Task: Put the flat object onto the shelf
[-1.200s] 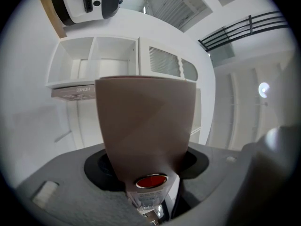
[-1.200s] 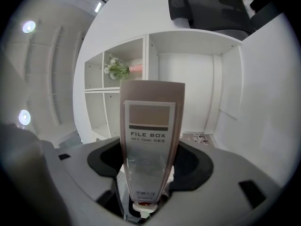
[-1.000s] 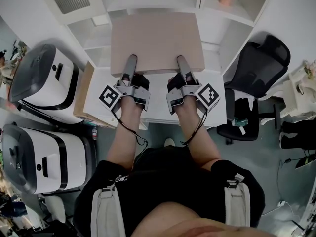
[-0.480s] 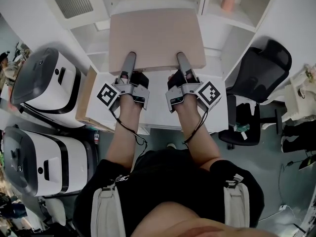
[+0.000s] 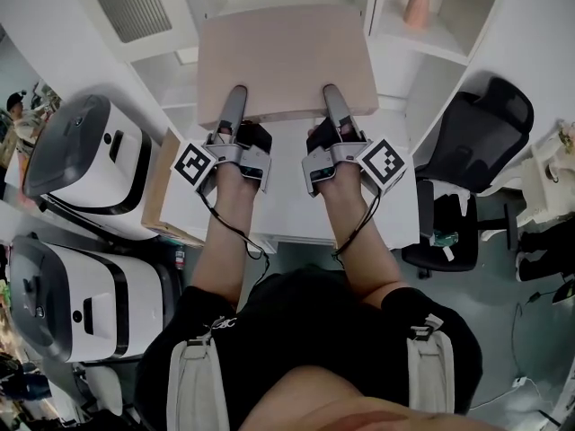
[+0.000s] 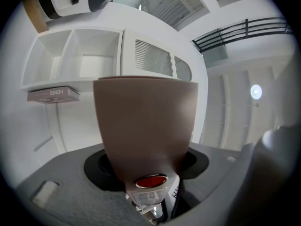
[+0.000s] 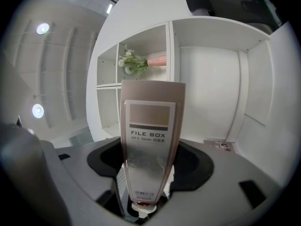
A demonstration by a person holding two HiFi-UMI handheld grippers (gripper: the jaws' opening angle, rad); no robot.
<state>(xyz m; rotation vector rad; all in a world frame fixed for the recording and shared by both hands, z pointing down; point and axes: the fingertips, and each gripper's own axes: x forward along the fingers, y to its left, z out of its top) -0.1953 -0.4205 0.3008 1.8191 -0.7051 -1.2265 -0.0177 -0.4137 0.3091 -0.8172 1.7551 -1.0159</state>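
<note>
A flat, pinkish-brown file box (image 5: 283, 57) is held clear of the white tabletop (image 5: 296, 218) by both tools. It is carried in front of the white open-fronted shelf (image 5: 395, 48) and is not yet set on any of its boards.

The left tool (image 5: 236, 99) is closed on the near edge of the file box, towards its left corner. In the head view one jaw is seen lying along the top face of the box. In the left gripper view a plain brown surface of the box fills the space between the jaws, which stand fairly wide apart with the box clamped between them.

The right tool (image 5: 331, 97) is closed on the same near edge, towards the right corner, with one jaw likewise laid on the top face. In the right gripper view the narrow labelled side of the box, printed "FILE BOX", is seen running up between the jaws and is gripped at its lower end.

The far edge of the file box is turned towards the middle column of shelf compartments. A pink vase with a green plant (image 5: 418, 3) is seen in a compartment to the right of the box. A black office chair (image 5: 472, 128) stands on the floor at the right, well apart from the tools. Two white-and-grey rounded machines (image 5: 85, 151) are seen at the left, beside the tabletop
</note>
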